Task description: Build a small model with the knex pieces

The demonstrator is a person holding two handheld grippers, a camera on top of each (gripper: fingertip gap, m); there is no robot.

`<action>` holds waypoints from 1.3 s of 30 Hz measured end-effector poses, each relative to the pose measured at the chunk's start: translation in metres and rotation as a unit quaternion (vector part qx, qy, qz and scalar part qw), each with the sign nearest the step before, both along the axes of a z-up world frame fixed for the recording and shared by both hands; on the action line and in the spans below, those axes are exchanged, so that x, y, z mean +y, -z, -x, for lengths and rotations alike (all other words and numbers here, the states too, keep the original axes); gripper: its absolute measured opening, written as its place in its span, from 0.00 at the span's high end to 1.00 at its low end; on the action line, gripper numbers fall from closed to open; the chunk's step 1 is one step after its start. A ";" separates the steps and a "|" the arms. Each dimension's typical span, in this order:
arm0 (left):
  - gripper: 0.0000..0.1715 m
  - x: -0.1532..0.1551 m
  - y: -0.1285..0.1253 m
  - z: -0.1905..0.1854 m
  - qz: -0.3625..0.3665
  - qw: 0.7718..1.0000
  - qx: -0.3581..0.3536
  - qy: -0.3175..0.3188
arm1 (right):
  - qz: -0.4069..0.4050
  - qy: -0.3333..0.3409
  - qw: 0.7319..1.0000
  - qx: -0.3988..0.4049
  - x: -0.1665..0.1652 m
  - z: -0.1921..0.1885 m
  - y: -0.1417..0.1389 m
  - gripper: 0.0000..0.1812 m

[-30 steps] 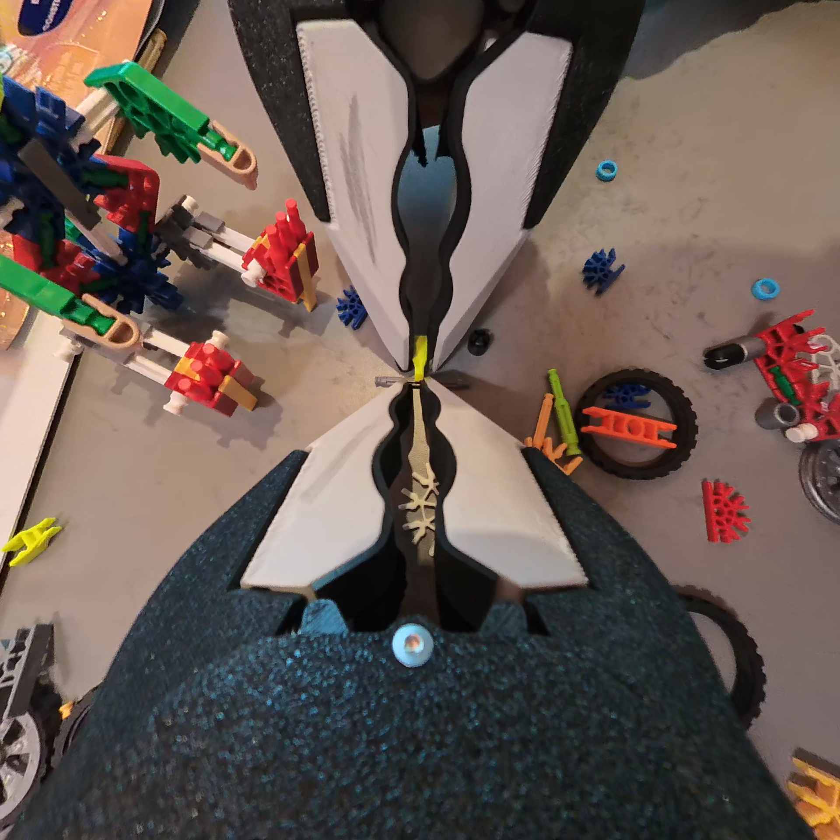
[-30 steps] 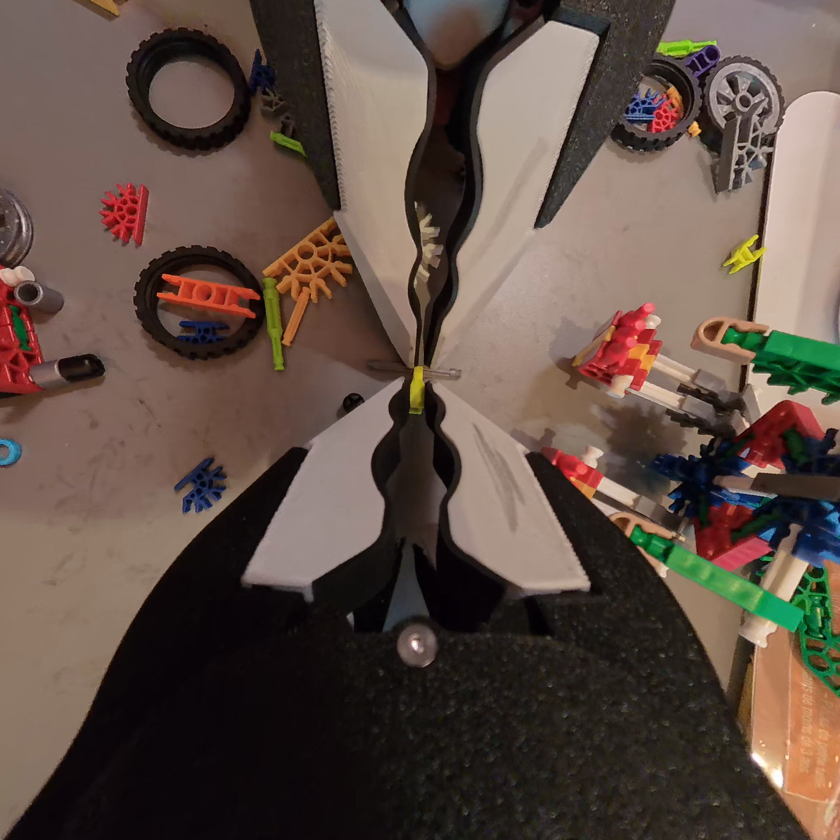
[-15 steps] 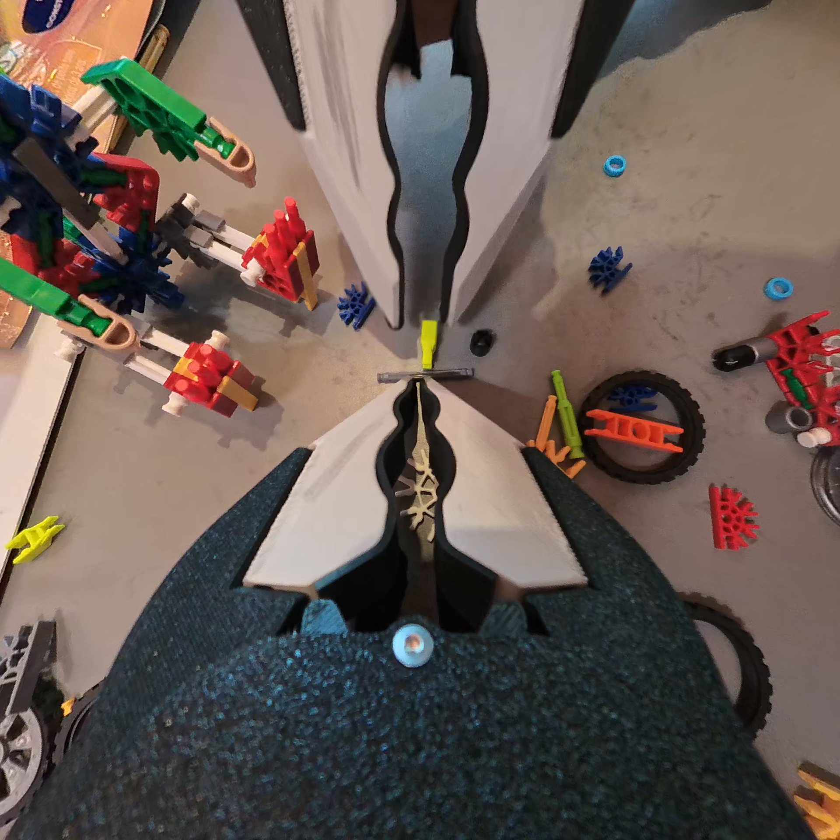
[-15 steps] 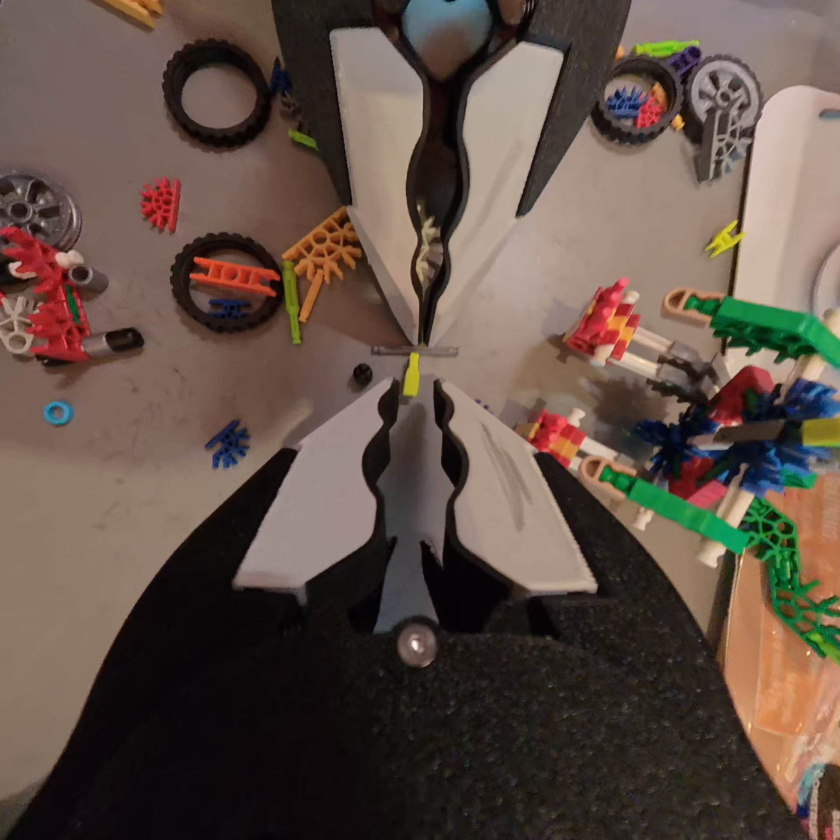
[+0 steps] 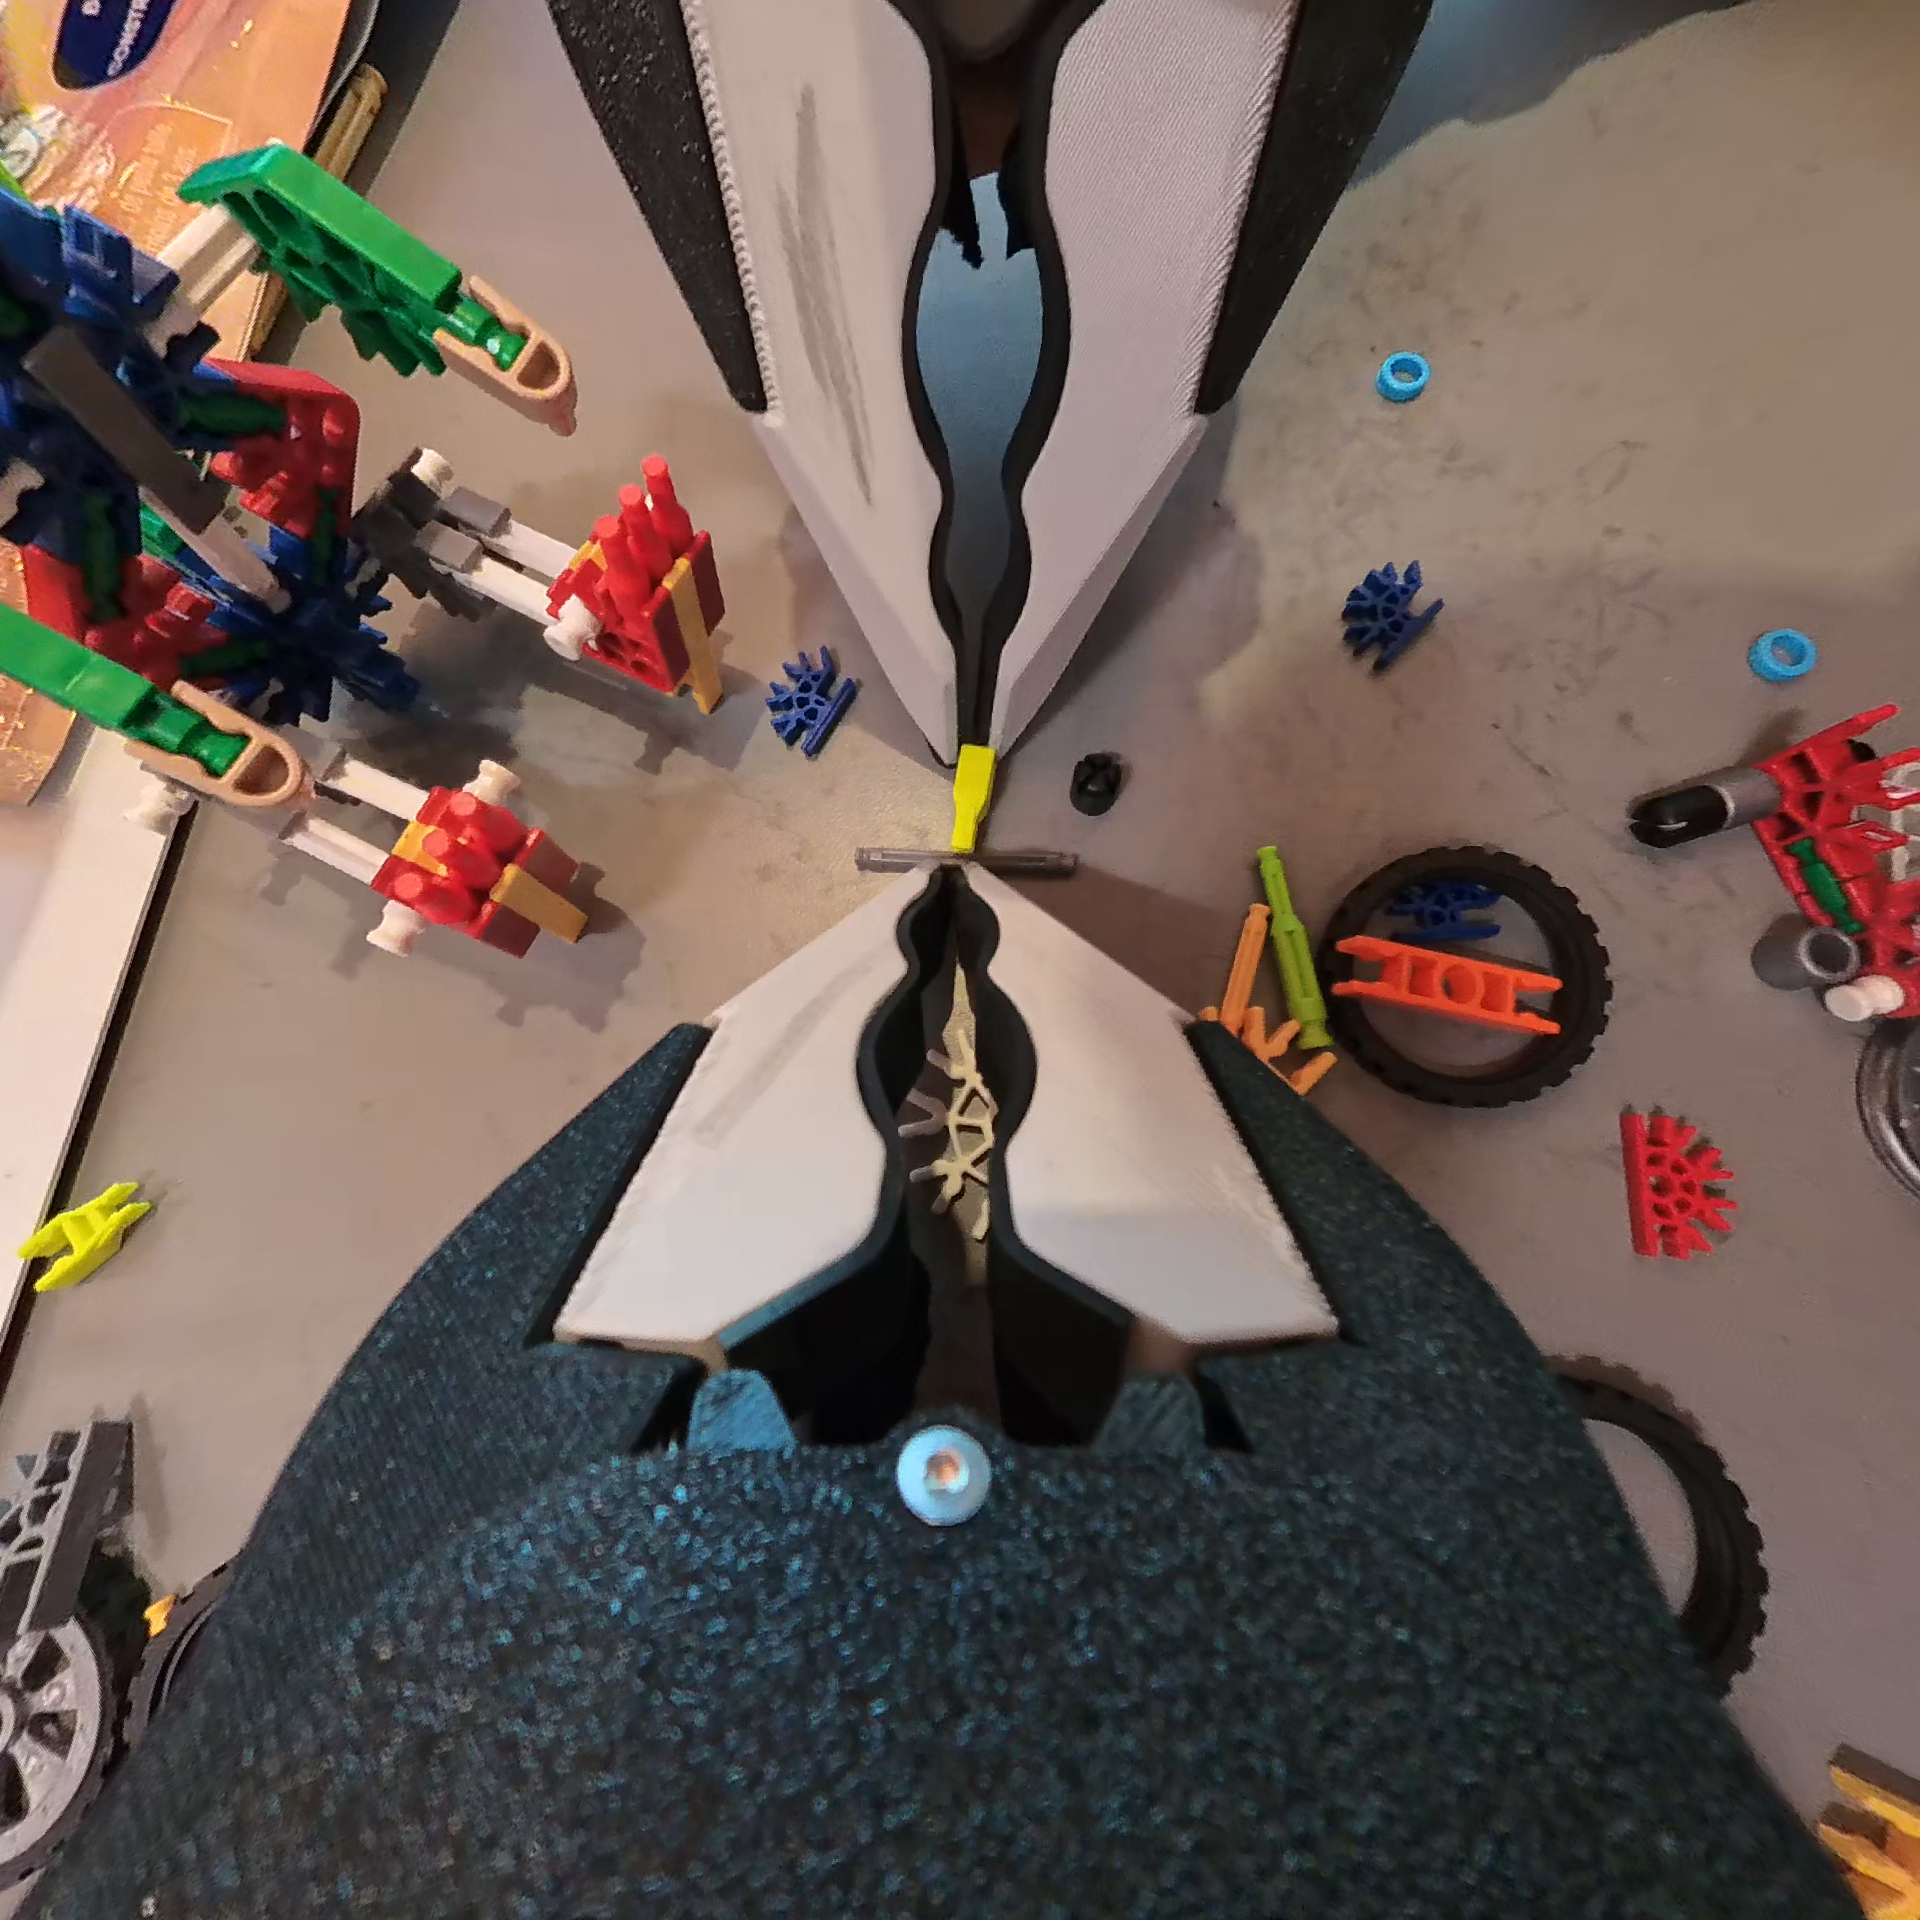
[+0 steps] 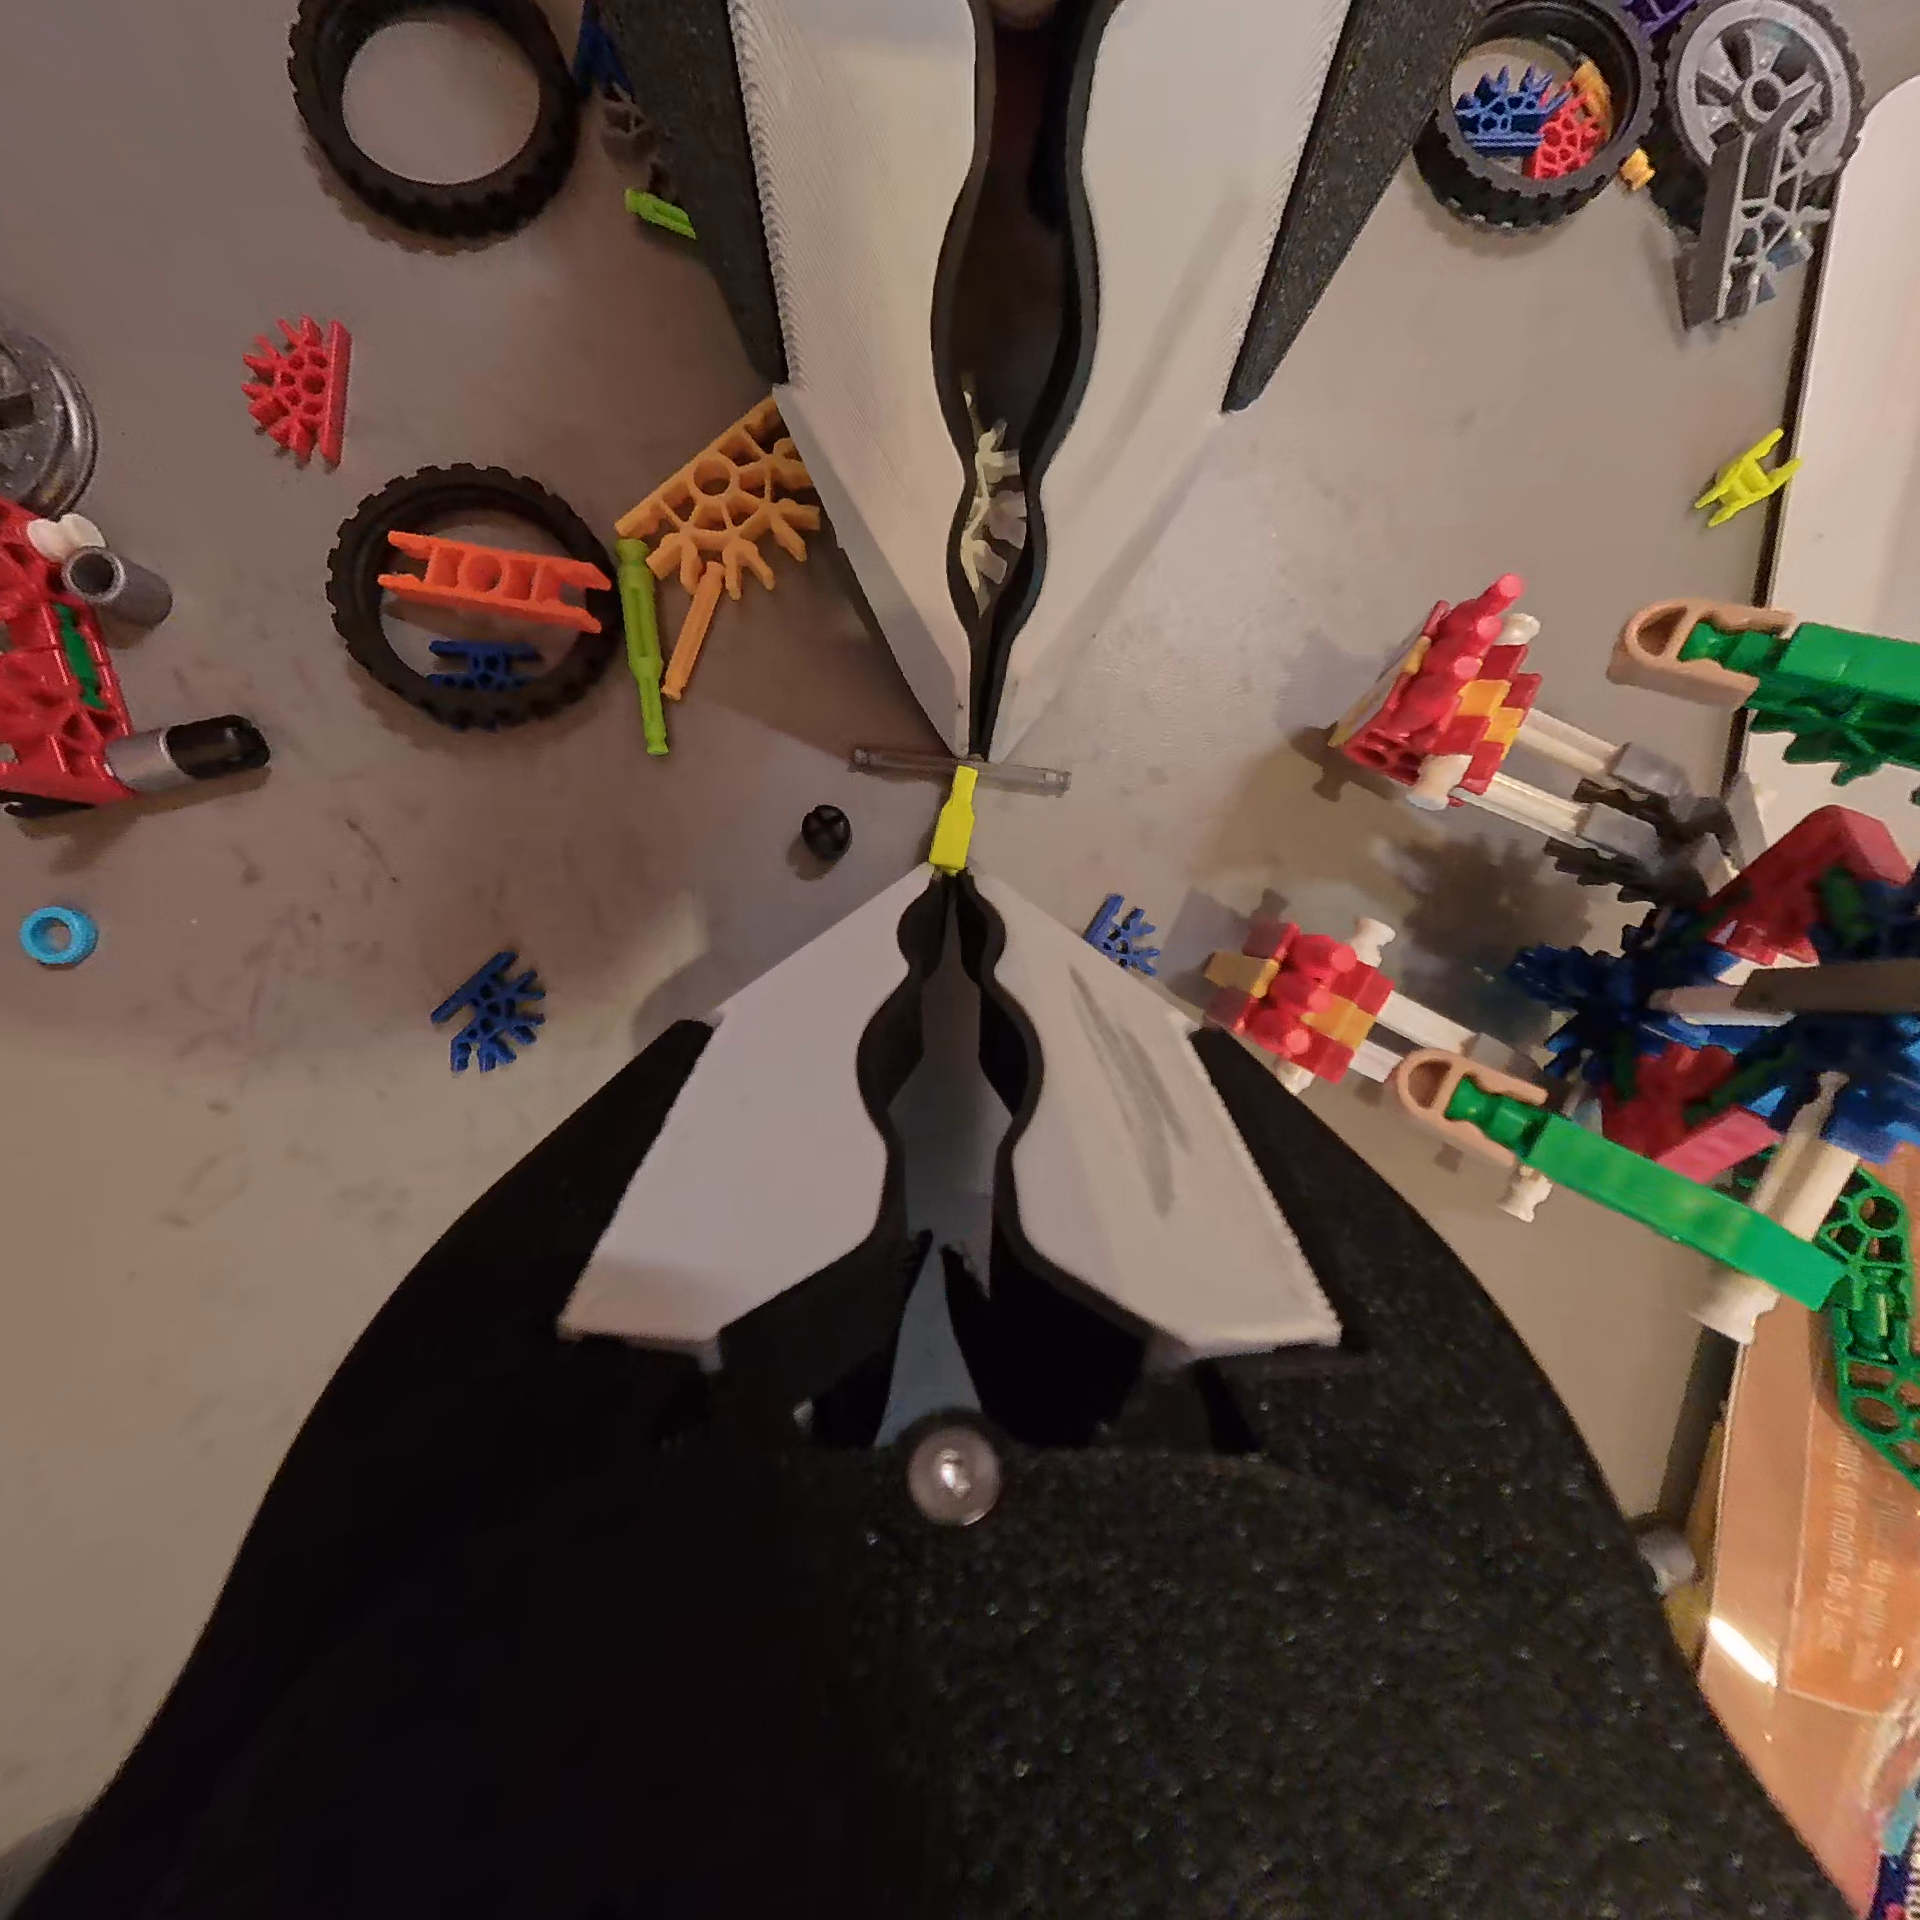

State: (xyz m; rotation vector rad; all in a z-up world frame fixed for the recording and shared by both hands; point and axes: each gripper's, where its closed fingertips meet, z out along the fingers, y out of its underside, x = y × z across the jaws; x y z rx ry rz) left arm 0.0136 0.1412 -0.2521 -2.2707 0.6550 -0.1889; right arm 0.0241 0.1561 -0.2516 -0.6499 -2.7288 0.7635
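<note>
Left wrist view: left gripper (image 5: 948, 881) closed on cream snowflake piece (image 5: 956, 1127), clear rod (image 5: 964, 860) at tips. Right gripper (image 5: 975, 740) opposite, pinching yellow rod (image 5: 972, 796) over grey table (image 5: 1507, 499).

Right wrist view: right gripper (image 6: 948, 878) closed on yellow rod (image 6: 954, 819), touching clear rod (image 6: 961, 771). Black bead (image 6: 826, 831) just beside.

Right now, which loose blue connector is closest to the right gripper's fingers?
The blue connector just beside the right gripper, next to the red-and-yellow assembly. A second blue connector lies farther out on bare table; a third blue connector sits inside a black tyre.
</note>
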 end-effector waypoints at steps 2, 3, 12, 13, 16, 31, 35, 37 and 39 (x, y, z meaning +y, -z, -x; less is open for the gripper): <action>1.00 0.000 0.000 0.000 0.000 1.000 0.000 -0.001 | 0.001 -0.001 1.000 0.004 -0.001 0.000 0.000 1.00; 1.00 0.000 0.000 0.000 0.000 1.000 0.000 -0.001 | 0.002 0.001 1.000 0.005 -0.001 0.000 0.000 1.00; 1.00 0.001 0.000 0.000 -0.003 1.000 0.003 -0.004 | 0.003 0.007 1.000 0.015 -0.002 0.000 0.000 1.00; 1.00 0.001 0.000 0.000 -0.004 1.000 0.005 -0.003 | 0.003 0.008 1.000 0.014 -0.002 0.000 0.001 1.00; 1.00 0.001 0.000 0.000 -0.005 1.000 0.007 -0.002 | 0.001 0.011 1.000 0.015 -0.003 0.001 0.001 1.00; 1.00 0.001 -0.001 -0.001 0.000 1.000 -0.001 0.024 | -0.002 0.011 1.000 0.015 -0.004 0.003 0.002 1.00; 1.00 0.001 -0.001 -0.002 0.002 1.000 -0.004 0.030 | -0.003 0.011 1.000 0.015 -0.004 0.004 0.002 1.00; 1.00 0.002 -0.002 -0.003 0.000 0.999 -0.008 0.032 | -0.003 0.011 1.000 0.014 -0.004 0.004 0.002 1.00; 1.00 0.003 -0.002 -0.003 0.000 0.999 -0.008 0.033 | -0.004 0.011 1.000 0.014 -0.004 0.004 0.003 1.00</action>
